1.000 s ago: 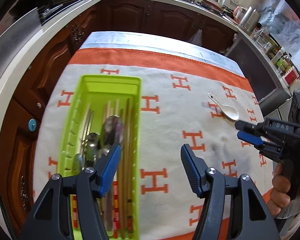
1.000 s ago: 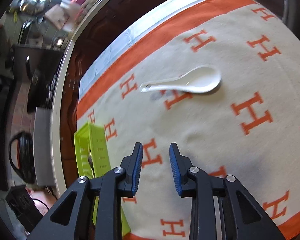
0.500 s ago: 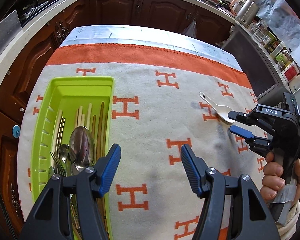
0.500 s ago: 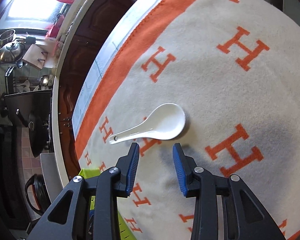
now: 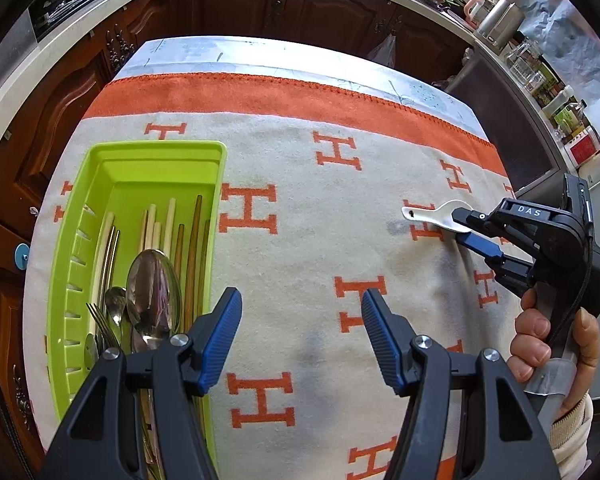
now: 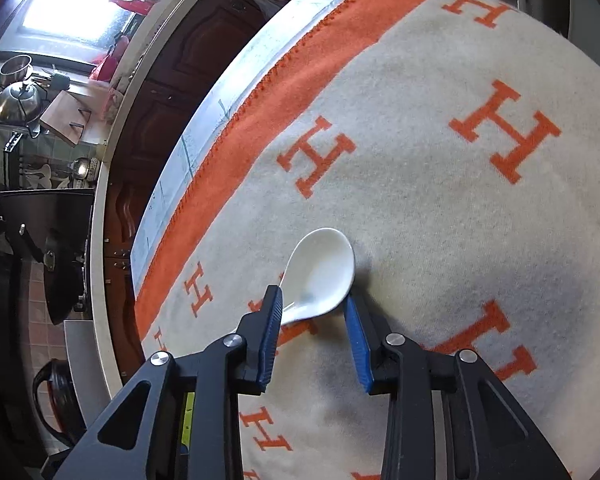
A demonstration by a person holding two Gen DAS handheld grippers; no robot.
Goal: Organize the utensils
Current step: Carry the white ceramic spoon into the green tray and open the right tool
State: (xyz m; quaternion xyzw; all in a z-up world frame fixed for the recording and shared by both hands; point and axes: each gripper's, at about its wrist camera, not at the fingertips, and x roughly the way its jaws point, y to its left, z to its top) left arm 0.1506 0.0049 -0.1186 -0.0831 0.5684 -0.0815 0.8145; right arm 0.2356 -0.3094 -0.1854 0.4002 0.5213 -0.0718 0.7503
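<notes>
The right gripper's (image 6: pixel 312 308) blue fingers (image 6: pixel 271 320) stand apart, one on each side of the white spoon (image 6: pixel 322 270), straddling its bowl where it narrows into the handle; they bracket it but have not closed, and I cannot tell whether either pad touches the porcelain. The spoon lies flat on the blanket (image 6: pixel 440 208), bowl up, with its handle running back under the left-hand finger. From the left wrist view the same spoon (image 5: pixel 430 216) shows out toward the right side of the table, its holed handle end pointing toward the tray, the bowl hidden behind the right gripper (image 5: pixel 466 228), which a hand (image 5: pixel 548 340) grips by the stock. The left gripper (image 5: pixel 300 316) hovers above the blanket (image 5: pixel 300 208) with its fingers (image 5: pixel 222 330) spread wide and nothing between them. Just beside its left finger sits the green tray (image 5: pixel 216 168), well apart from the spoon. In the tray lie a big steel spoon (image 5: pixel 154 288), a smaller one, a fork (image 5: pixel 100 320) and several chopsticks (image 5: pixel 194 256), all running lengthwise. The blanket is cream with orange H marks and an orange border along the far edge. Dark wood cabinets (image 5: pixel 240 4) stand beyond the table.
</notes>
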